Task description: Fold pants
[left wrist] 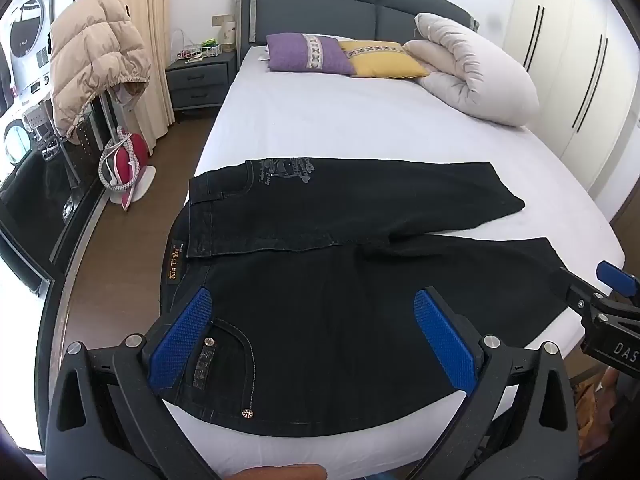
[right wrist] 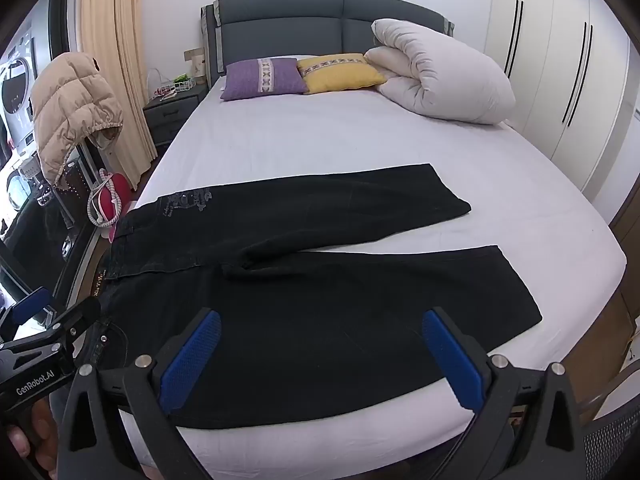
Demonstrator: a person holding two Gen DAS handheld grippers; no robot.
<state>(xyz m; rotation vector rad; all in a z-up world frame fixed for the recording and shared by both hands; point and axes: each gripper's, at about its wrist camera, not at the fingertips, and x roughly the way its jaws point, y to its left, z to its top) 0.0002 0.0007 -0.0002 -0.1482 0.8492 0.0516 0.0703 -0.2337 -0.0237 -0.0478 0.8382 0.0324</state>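
Note:
Black jeans (left wrist: 320,280) lie spread flat across the foot of a white bed (left wrist: 320,120), waistband at the left edge, both legs running right. My left gripper (left wrist: 312,300) hovers open over the waist and back pocket, its blue pads (left wrist: 182,340) wide apart with nothing between them. In the right wrist view the same jeans (right wrist: 320,300) fill the near part of the bed (right wrist: 320,140). My right gripper (right wrist: 320,320) hangs open above the near leg. Each gripper shows at the edge of the other's view: right gripper (left wrist: 588,292), left gripper (right wrist: 52,320).
Purple pillow (left wrist: 304,54), yellow pillow (left wrist: 380,58) and a rolled white duvet (left wrist: 472,72) sit at the headboard. A nightstand (left wrist: 200,80), a beige puffer jacket (left wrist: 92,56) and a red iron (left wrist: 128,160) stand left of the bed. White wardrobes (right wrist: 560,60) line the right wall.

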